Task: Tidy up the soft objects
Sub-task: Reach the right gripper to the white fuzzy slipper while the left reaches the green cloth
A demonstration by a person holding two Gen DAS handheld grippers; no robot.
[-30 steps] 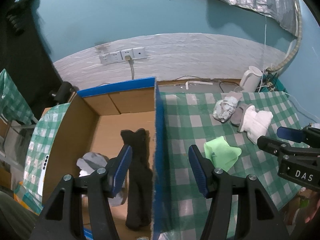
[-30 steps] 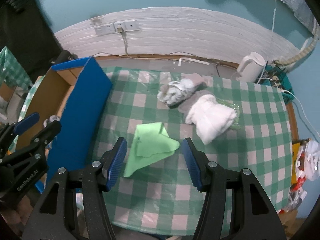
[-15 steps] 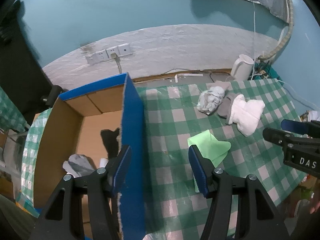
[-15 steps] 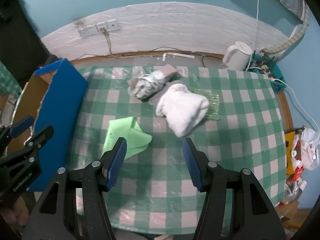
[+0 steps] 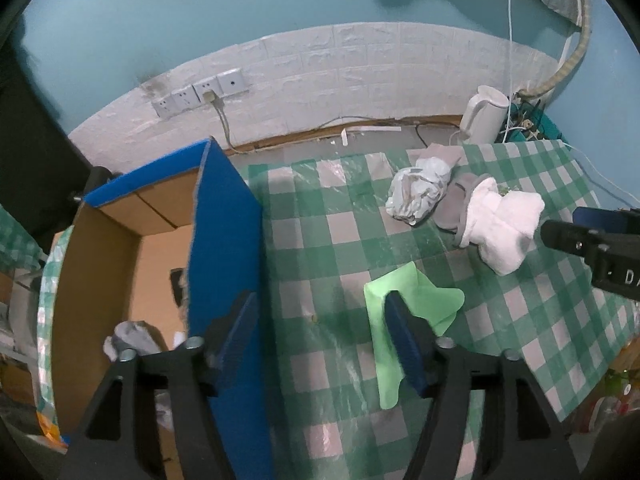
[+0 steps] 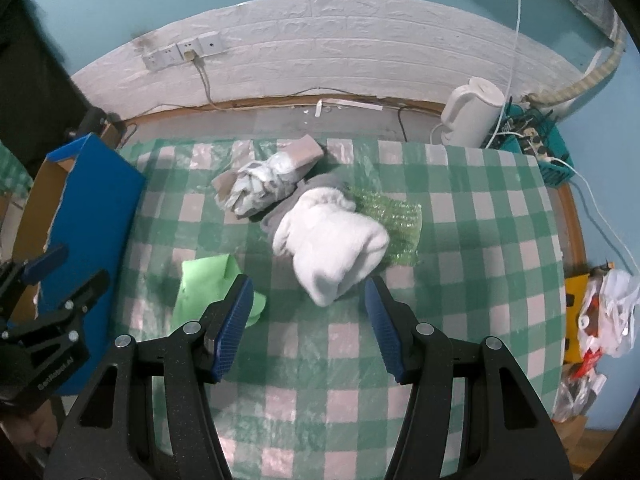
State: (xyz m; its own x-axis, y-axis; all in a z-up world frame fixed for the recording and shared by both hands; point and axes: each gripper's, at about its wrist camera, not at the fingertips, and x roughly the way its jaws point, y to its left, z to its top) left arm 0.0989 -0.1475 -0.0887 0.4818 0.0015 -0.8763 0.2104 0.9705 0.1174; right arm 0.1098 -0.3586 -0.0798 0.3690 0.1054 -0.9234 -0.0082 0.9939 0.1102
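Nearest the left wrist camera: left gripper (image 5: 320,320), empty, jaws just widened, above the light-green folded cloth (image 5: 416,300); only this view shows the blue-sided cardboard box's (image 5: 224,240) interior. Right gripper (image 6: 308,316): open, empty; beyond, white fluffy sock (image 6: 332,244), crumpled grey-white bundle (image 6: 260,188).

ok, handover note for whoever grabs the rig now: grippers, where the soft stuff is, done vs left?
Left gripper: empty, jaws have just been opening, over the tablecloth beside the box's blue wall.
Right gripper: open, empty, just short of the white sock bundle.
Done: a grey item and a dark one lie in the cardboard box.
Left on the table: green cloth, white sock bundle, grey-patterned bundle, grey piece under them.
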